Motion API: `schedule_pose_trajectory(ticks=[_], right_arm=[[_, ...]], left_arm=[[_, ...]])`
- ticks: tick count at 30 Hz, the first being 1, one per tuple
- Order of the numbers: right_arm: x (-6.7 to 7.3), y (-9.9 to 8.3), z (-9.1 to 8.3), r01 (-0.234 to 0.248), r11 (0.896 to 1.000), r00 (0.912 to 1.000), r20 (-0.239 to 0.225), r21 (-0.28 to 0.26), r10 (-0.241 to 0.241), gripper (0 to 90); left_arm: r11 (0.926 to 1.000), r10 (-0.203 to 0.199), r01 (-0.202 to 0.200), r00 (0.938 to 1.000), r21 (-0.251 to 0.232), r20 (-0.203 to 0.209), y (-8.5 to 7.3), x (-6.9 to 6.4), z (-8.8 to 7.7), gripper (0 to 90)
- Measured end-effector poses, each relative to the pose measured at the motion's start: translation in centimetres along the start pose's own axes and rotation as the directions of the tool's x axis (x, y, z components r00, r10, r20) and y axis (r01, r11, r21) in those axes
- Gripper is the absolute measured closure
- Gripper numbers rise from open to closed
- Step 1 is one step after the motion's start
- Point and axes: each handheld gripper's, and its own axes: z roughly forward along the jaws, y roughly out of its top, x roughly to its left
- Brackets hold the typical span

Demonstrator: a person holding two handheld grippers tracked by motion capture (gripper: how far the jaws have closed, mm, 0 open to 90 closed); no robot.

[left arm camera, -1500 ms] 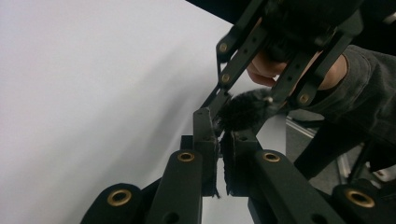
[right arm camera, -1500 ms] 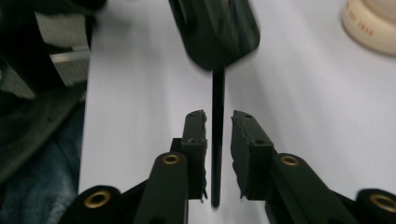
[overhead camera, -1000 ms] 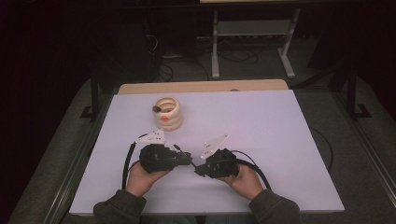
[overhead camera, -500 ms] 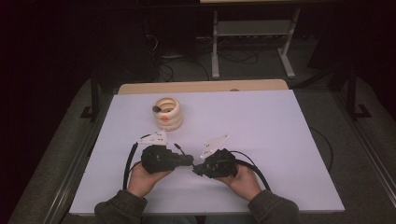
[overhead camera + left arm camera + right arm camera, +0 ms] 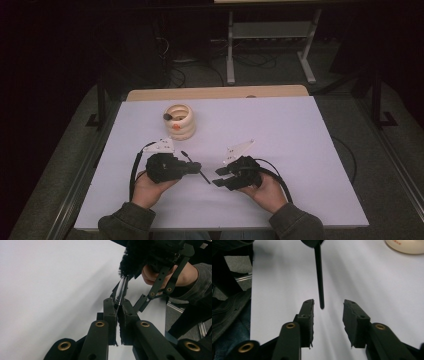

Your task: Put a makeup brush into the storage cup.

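A thin black stick (image 5: 205,177) is clamped in my left gripper (image 5: 200,167), which is shut on it near the middle of the white table (image 5: 300,150). In the left gripper view the pads (image 5: 110,312) press on the stick (image 5: 122,288). My right gripper (image 5: 216,178) faces it from the right, and its jaws have just been opening. In the right gripper view the stick's tip (image 5: 321,303) hangs free between the parted jaws of the right gripper (image 5: 328,303), touching neither pad.
A cream ribbed round holder (image 5: 182,122) stands behind the left gripper with a dark-tipped item (image 5: 167,116) in it; its base (image 5: 404,246) shows in the right gripper view. A metal stand (image 5: 270,35) and cables lie on the floor beyond the table.
The right gripper's jaws have opened off the stick's end and the right hand has drawn slightly away to the right. The left gripper has kept still with the stick.
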Motion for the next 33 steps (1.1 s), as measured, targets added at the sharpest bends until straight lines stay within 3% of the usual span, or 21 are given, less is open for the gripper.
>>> schedule_pose_trajectory(ticks=[17, 33], right_arm=[[-1.6, -1.9, -2.9, -0.085, 0.994, 0.9952, 0.043, -0.068, 0.088, 47.5], [-2.2, -3.5, -4.6, -0.126, 0.99, 0.9865, 0.096, -0.07, 0.132, 38.0]], left_arm=[[1.0, -0.003, 0.003, 0.9994, 0.006, -0.034, 0.2, 0.6, -0.1, 85.0], [0.9999, -0.01, 0.01, 0.9985, 0.008, -0.053, 0.3, 1.0, -0.7, 85.0]])
